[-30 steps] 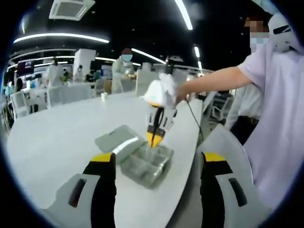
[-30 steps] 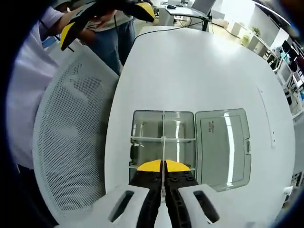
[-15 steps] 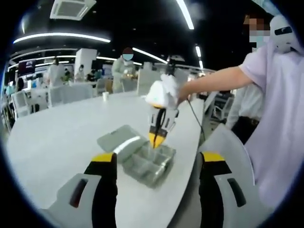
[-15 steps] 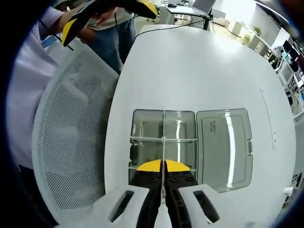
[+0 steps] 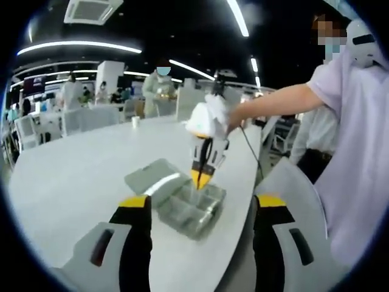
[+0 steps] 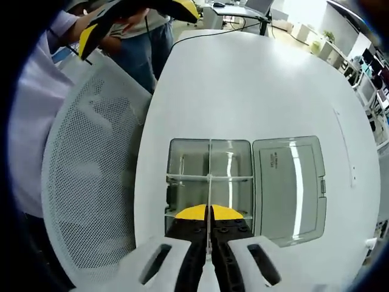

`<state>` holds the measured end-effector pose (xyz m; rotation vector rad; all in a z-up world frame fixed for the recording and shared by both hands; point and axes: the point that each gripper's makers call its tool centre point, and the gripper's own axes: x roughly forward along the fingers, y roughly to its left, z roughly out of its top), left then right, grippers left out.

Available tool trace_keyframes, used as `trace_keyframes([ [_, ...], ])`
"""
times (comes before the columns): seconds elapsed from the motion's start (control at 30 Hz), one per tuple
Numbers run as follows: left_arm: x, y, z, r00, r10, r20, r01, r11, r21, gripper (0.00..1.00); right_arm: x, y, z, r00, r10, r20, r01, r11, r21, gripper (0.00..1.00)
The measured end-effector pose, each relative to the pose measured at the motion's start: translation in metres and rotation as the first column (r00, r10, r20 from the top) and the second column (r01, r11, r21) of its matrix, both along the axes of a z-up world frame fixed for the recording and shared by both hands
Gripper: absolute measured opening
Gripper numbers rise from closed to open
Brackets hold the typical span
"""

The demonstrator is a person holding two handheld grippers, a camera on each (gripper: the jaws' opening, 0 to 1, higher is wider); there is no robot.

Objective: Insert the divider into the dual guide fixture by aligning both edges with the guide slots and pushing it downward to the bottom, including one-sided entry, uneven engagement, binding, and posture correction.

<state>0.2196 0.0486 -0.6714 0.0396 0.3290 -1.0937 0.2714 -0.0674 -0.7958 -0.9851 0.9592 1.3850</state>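
A clear plastic box (image 6: 182, 176) with inner guide slots lies on the white table (image 6: 255, 85), its lid (image 6: 289, 185) folded open beside it. My right gripper (image 6: 208, 213) is shut on a thin clear divider (image 6: 208, 193), which stands edge-on down the middle of the box and crosses a clear cross wall. From the left gripper view, the right gripper (image 5: 200, 176) points down into the box (image 5: 188, 210), held by a person's hand. My left gripper (image 5: 203, 202) hangs open above the table's near edge, with nothing between its jaws, apart from the box.
A white mesh chair (image 6: 91, 182) stands against the table edge beside the box. The person (image 5: 358, 152) holding the grippers stands at that side. A cable (image 6: 219, 34) runs over the far end of the table. Other people and tables (image 5: 91, 115) stand far behind.
Only the left gripper view has shifted a little. The right gripper stays shut on the divider in the box.
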Motion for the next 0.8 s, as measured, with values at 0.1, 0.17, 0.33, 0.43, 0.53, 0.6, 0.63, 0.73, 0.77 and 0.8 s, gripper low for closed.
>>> trace_keyframes([
  [0.1,0.000,0.001,-0.001,1.000,0.002,-0.002,-0.002,1.000,0.001,0.66,0.000,0.000,0.000,1.000,0.000,-0.003,0.000,1.000,-0.003,0.00],
  [0.17,0.001,0.002,-0.001,1.000,0.005,-0.003,-0.005,1.000,0.002,0.65,0.000,0.000,0.000,1.000,-0.002,-0.004,0.002,1.000,-0.001,0.00],
  [0.33,0.001,0.003,-0.003,1.000,0.009,-0.007,-0.009,1.000,0.006,0.64,-0.001,0.000,-0.002,1.000,0.005,-0.004,-0.005,1.000,-0.006,0.00],
  [0.43,0.002,0.003,-0.003,1.000,0.010,-0.008,-0.010,1.000,0.006,0.64,-0.002,0.001,-0.005,1.000,0.010,-0.002,-0.010,1.000,-0.022,0.00],
  [0.53,0.002,0.003,-0.004,1.000,0.011,-0.009,-0.011,1.000,0.007,0.64,-0.002,0.002,-0.009,1.000,0.012,-0.002,-0.012,0.999,-0.037,0.00],
  [0.6,0.001,0.003,-0.004,1.000,0.010,-0.010,-0.010,1.000,0.009,0.64,-0.002,0.002,-0.011,1.000,0.011,-0.005,-0.012,0.999,-0.048,0.00],
  [0.63,0.001,0.003,-0.005,1.000,0.010,-0.010,-0.010,1.000,0.009,0.64,-0.002,0.002,-0.012,1.000,0.011,-0.007,-0.011,0.999,-0.052,0.00],
  [0.73,0.001,0.003,-0.005,1.000,0.012,-0.012,-0.012,1.000,0.008,0.64,-0.002,0.002,-0.015,1.000,0.009,-0.013,-0.010,0.998,-0.064,0.00],
  [0.77,0.001,0.003,-0.005,1.000,0.012,-0.012,-0.012,1.000,0.009,0.64,-0.003,0.002,-0.016,1.000,0.009,-0.015,-0.010,0.997,-0.070,0.00],
  [0.8,0.001,0.003,-0.005,1.000,0.012,-0.011,-0.012,1.000,0.008,0.64,-0.003,0.002,-0.017,1.000,0.010,-0.016,-0.011,0.997,-0.075,0.00],
])
